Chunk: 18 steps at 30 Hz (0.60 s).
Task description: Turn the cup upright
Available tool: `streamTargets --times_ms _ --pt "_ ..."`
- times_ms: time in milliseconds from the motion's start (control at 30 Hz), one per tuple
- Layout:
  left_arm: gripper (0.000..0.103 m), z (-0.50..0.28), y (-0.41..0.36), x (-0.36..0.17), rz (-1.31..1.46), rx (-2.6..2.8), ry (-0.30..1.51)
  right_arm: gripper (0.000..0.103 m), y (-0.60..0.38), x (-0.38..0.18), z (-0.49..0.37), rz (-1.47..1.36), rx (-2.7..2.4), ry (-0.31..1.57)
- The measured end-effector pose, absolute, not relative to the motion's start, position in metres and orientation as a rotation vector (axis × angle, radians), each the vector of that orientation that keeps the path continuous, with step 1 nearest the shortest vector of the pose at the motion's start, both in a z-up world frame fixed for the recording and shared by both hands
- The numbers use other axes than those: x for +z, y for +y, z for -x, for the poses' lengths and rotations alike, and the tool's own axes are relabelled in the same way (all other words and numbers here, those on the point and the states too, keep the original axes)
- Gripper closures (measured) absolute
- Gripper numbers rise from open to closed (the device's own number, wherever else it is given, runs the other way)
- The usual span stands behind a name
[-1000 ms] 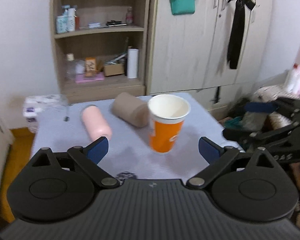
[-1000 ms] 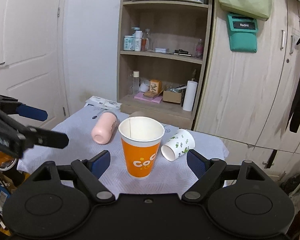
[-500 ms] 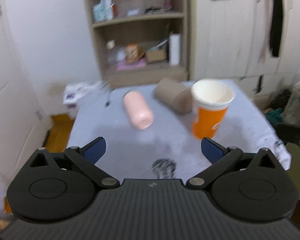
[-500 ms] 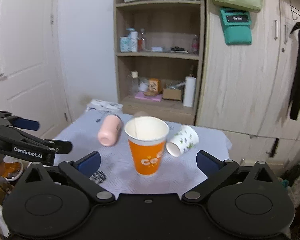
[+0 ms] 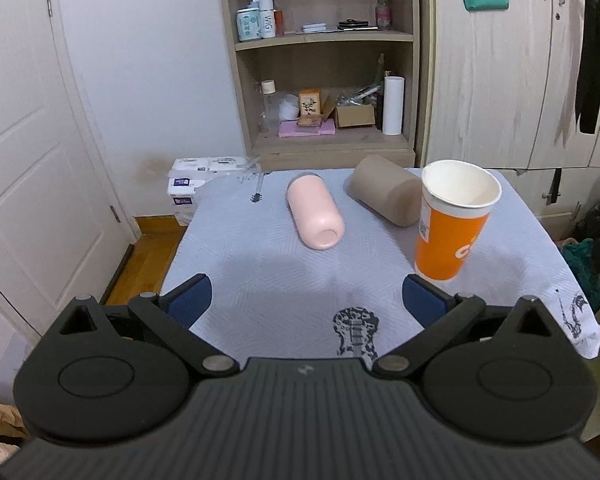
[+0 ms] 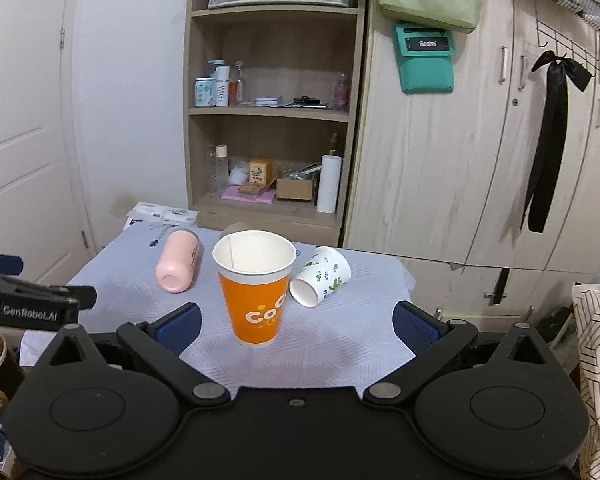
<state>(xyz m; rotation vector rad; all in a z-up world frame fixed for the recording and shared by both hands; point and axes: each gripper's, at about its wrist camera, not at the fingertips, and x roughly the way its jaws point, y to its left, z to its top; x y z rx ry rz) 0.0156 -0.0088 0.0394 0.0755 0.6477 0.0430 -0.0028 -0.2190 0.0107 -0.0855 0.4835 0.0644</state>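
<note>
An orange paper cup [image 5: 450,224] [image 6: 256,288] stands upright on the grey-clothed table [image 5: 260,280] [image 6: 340,340]. A pink cup [image 5: 314,210] [image 6: 179,266] lies on its side, as does a brown cup [image 5: 384,194] whose top edge shows behind the orange one in the right wrist view [image 6: 236,229]. A white leaf-print cup [image 6: 320,282] lies on its side right of the orange cup. My left gripper [image 5: 306,302] is open and empty, short of the pink cup. My right gripper [image 6: 296,322] is open and empty, just short of the orange cup.
A wooden shelf unit [image 5: 324,60] with bottles and boxes stands behind the table, with wardrobe doors [image 6: 480,140] to its right. Tissue packs [image 5: 198,178] lie at the table's far left. The left gripper's body shows at the left of the right wrist view [image 6: 32,300].
My left gripper has swung left and pulled back from the orange cup, which now sits at its right. My right gripper has backed off slightly. The cups have not moved.
</note>
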Motion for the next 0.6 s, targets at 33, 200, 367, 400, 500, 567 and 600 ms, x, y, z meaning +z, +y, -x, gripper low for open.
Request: streamTargets --times_ms 33,200,367,400,500,567,600 --pt "0.000 -0.014 -0.010 0.039 -0.077 0.040 0.648 0.000 -0.219 0.011 0.003 0.082 0.062 0.484" --pt "0.000 -0.011 -0.014 0.035 -0.104 0.045 0.642 0.000 -0.218 0.007 0.002 0.065 0.044 0.488" --pt "0.000 -0.014 -0.015 0.032 -0.111 0.054 0.649 0.000 -0.217 0.004 0.002 0.061 0.038 0.495" --pt "0.000 -0.014 -0.015 0.032 -0.109 0.055 0.649 0.000 -0.217 0.003 0.002 0.060 0.039 0.497" --pt "0.000 -0.016 -0.016 0.030 -0.110 0.064 0.652 0.000 -0.216 0.002 0.001 0.057 0.042 0.502" --pt "0.000 -0.015 -0.016 0.029 -0.113 0.067 0.653 0.000 -0.216 0.001 0.001 0.057 0.042 0.503" --pt "0.000 -0.015 -0.016 0.028 -0.114 0.066 0.655 0.000 -0.216 0.001 0.001 0.056 0.041 0.503"
